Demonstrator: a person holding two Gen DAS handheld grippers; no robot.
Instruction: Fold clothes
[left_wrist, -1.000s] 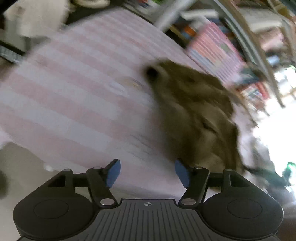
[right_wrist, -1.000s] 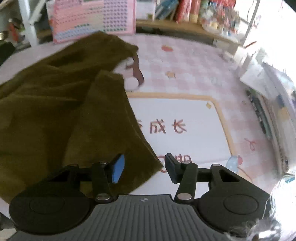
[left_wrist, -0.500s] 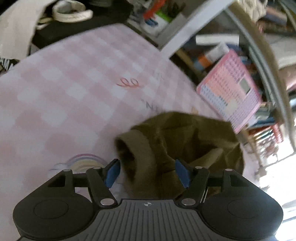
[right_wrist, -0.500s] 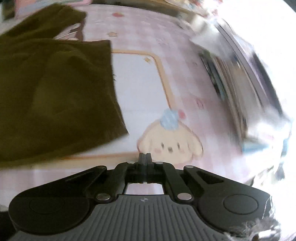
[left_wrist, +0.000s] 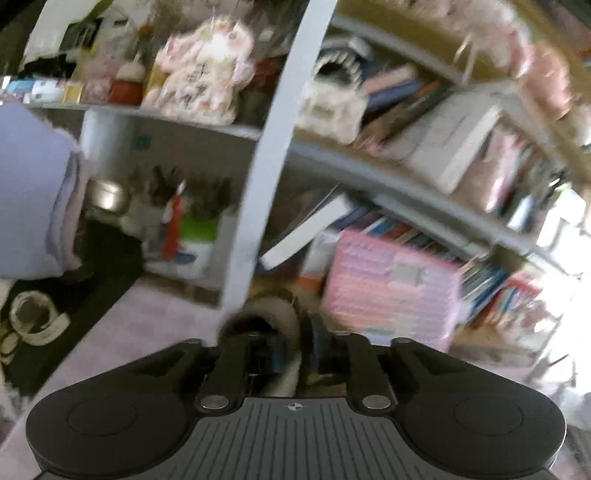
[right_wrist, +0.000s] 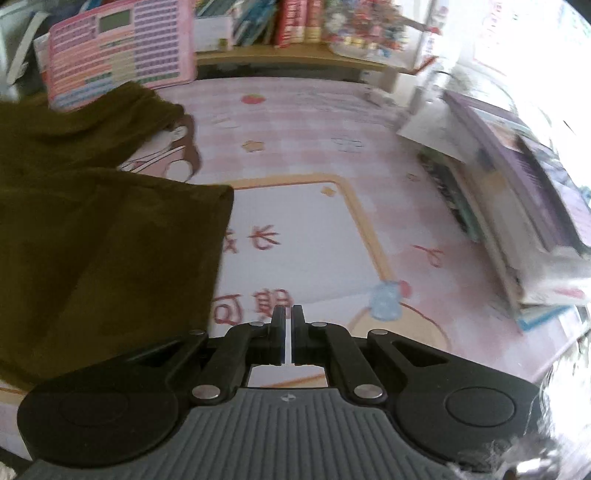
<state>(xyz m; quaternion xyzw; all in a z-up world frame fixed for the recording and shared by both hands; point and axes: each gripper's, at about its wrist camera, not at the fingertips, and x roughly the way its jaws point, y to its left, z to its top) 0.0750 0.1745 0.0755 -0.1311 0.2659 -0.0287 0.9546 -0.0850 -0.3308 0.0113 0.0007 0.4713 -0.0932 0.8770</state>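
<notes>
Left wrist view, much blurred. At the far left edge is a person's lilac sleeve (left_wrist: 29, 192). The white upright post of a crowded shelf unit (left_wrist: 273, 147) runs down the middle, and a pink gridded calendar board (left_wrist: 391, 291) stands at right of centre.

At lower centre is the left gripper (left_wrist: 295, 343). Its fingers (left_wrist: 275, 352) have just been closing and now stand about half open, with the ribbed cuff (left_wrist: 269, 314) of the olive-brown soft fabric garment between them. We judge the cuff pinched. It sits at the fingertips while the camera looks up at the shelves and not down at the cloth. A cuff is the natural place to grip when a sleeve is to be carried across the body of the garment.

Right wrist view, sharper. The olive-brown garment (right_wrist: 92, 240) fills the left half of the frame. It lies spread on the bench (right_wrist: 295, 122), which is covered with a pink checked cartoon mat, and one straight edge falls across the mat's white panel. That garment is the piece to be folded.

At lower centre is the right gripper (right_wrist: 289, 325). Its fingers (right_wrist: 279, 321) are pressed together with only a sliver of light between them, and they hold nothing. It hangs over bare mat just right of the cloth's edge, apart from it. We read it as parked clear so that the left side can make the fold.

Stacked books and papers (right_wrist: 517, 206) line the right edge.
</notes>
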